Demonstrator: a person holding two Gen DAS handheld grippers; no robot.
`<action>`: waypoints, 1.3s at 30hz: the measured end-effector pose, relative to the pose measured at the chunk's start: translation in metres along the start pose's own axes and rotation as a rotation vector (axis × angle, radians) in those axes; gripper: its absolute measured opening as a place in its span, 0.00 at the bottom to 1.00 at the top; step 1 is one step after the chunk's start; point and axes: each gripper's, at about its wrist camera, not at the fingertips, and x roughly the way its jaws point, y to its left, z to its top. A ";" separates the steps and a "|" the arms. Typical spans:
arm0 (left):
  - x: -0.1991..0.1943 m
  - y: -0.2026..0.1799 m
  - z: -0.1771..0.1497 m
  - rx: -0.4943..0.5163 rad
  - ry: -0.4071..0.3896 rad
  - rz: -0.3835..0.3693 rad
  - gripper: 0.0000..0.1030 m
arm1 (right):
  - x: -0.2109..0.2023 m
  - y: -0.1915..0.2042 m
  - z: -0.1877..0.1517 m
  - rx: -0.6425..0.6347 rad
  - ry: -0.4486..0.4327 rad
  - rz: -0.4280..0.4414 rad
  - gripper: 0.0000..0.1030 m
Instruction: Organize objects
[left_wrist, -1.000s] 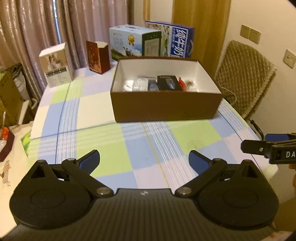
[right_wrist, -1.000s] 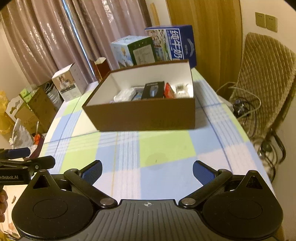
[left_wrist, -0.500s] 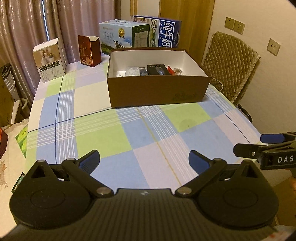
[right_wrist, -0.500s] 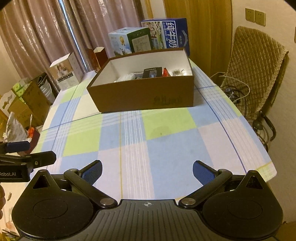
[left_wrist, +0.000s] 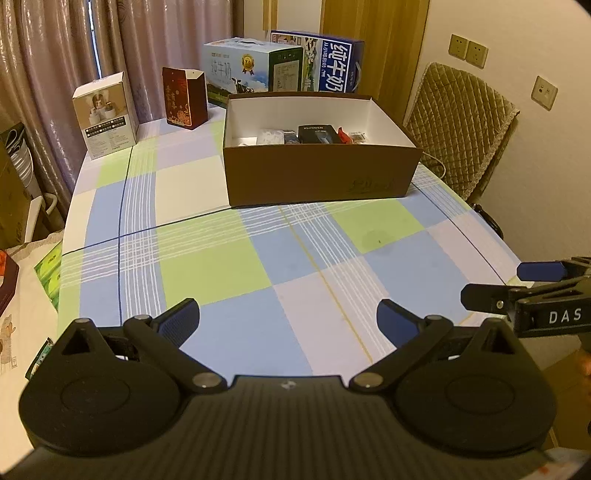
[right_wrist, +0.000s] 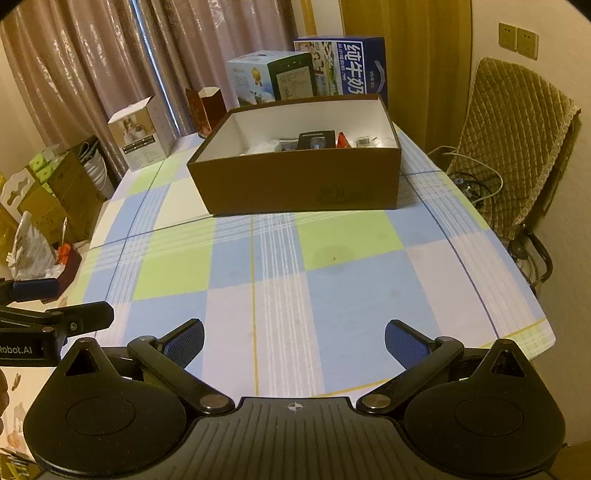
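Observation:
A brown cardboard box (left_wrist: 317, 177) (right_wrist: 299, 184) with a white inside stands on the far half of the checked tablecloth (left_wrist: 258, 266) (right_wrist: 277, 280). Several small items lie along its back wall, among them a black packet (left_wrist: 317, 133) (right_wrist: 316, 139) and a red piece (left_wrist: 344, 135) (right_wrist: 342, 140). My left gripper (left_wrist: 288, 320) hangs open over the near table edge, nothing between its fingers. My right gripper (right_wrist: 294, 339) is open and empty too, at the same edge. Each gripper shows at the side of the other's view.
Behind the brown box stand two milk cartons (left_wrist: 255, 72) (left_wrist: 325, 62), a dark red paper bag (left_wrist: 184, 98) and a white product box (left_wrist: 105, 114). A padded chair (right_wrist: 517, 147) with cables stands right of the table. Boxes and clutter (right_wrist: 48, 192) fill the floor on the left.
Both grippers have drawn back from the brown box toward the near table edge, so the box looks smaller and more tablecloth shows. Both stayed open.

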 end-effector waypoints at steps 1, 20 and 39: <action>0.000 0.000 0.000 0.001 0.000 0.000 0.98 | 0.000 0.000 0.000 0.000 -0.001 -0.001 0.98; 0.000 -0.003 0.000 0.007 -0.004 -0.003 0.98 | -0.004 -0.003 -0.002 -0.005 -0.003 -0.006 0.98; 0.004 -0.004 0.004 0.011 -0.006 -0.002 0.98 | -0.004 -0.003 0.000 -0.006 -0.004 -0.008 0.98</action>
